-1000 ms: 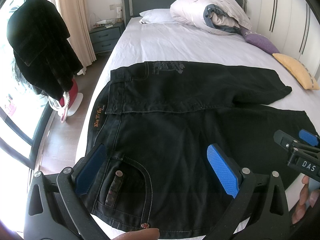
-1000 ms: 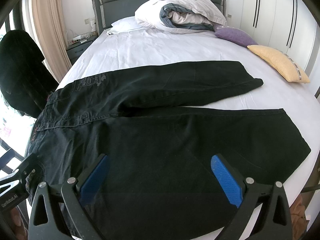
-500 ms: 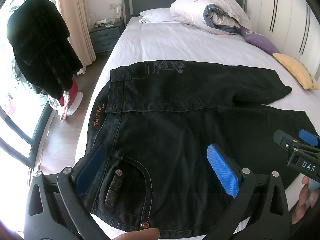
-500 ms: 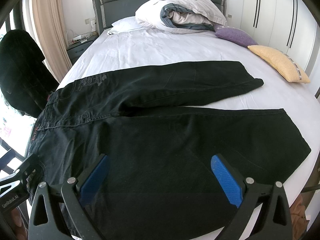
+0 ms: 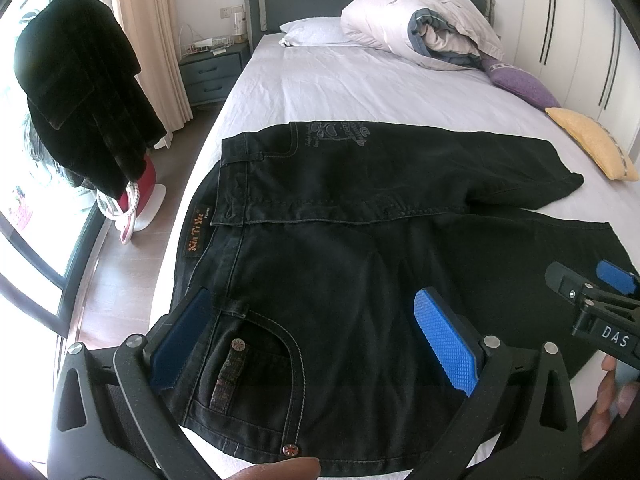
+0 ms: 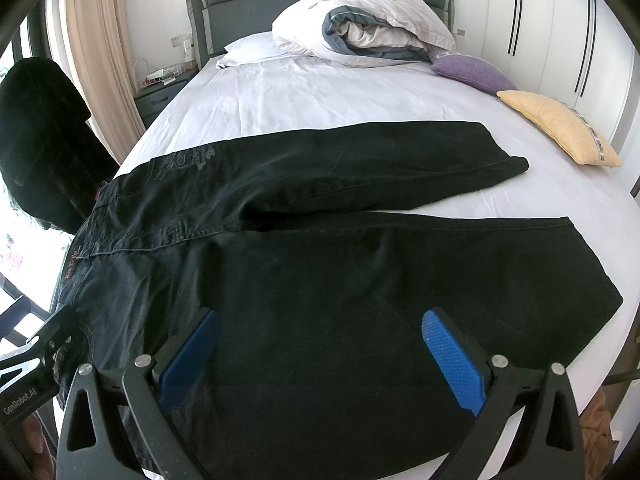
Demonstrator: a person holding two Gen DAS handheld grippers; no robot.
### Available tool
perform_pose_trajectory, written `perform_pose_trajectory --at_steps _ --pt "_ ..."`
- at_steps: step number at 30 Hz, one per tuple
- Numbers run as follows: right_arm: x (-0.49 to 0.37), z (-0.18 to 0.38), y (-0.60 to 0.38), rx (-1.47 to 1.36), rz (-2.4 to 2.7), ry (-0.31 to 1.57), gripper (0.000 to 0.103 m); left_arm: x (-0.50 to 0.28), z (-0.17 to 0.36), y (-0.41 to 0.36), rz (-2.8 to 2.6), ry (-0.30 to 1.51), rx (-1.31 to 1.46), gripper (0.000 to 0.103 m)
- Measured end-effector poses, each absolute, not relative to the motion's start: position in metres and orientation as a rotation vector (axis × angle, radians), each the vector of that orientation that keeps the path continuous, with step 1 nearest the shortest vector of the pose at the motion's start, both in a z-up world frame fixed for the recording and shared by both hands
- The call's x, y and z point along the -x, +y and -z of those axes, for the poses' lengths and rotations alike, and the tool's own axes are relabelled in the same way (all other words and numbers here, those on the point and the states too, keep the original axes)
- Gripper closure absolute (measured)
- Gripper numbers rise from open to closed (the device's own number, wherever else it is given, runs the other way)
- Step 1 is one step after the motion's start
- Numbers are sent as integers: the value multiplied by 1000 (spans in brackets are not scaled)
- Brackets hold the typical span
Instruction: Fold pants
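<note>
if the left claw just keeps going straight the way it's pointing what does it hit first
Most likely the black pants spread on the bed. The open left claw looks across their waist end, near the front pocket. Its height above the fabric is unclear.

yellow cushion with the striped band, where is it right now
The yellow cushion with the striped band lies at the far right edge of the white bed sheet, just nearer than the purple cushion and beyond the black denim pants, touching neither.
</note>
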State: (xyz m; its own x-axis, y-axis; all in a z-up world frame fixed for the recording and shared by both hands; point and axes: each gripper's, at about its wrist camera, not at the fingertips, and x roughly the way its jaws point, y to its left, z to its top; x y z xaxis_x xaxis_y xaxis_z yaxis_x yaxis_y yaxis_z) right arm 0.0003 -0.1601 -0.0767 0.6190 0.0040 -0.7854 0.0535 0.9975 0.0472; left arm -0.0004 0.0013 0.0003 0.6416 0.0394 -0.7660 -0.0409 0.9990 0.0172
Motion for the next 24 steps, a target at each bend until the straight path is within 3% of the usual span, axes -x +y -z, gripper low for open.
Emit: perform_pose_trajectory --at_steps 24 --pt "-1 77 -160 -66 26 905 0 2 2 2 -44 876 0 0"
